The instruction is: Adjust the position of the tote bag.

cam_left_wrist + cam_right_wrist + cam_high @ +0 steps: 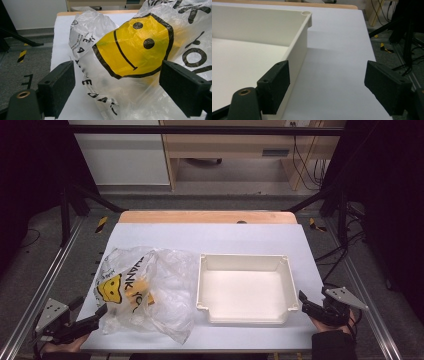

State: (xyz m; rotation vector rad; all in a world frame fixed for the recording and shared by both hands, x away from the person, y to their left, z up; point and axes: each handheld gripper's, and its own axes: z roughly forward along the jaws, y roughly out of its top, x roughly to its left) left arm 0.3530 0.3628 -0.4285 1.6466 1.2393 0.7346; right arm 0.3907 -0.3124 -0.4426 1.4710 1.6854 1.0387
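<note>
At the near left corner of the table (260,232), the left gripper (82,324) held its jaws wide apart around the near edge of a crumpled plastic bag (145,287) without pinching it. At the near right edge, the right gripper (309,306) also gaped, one jaw beside the outer wall of the white tray (245,290), which sat mid-table just right of the bag.

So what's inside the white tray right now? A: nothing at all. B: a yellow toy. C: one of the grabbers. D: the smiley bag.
A: the white tray shows a bare bottom, the smiley bag lies on the table to its left, and the right gripper sits just outside the tray's right wall with its jaws open.
</note>
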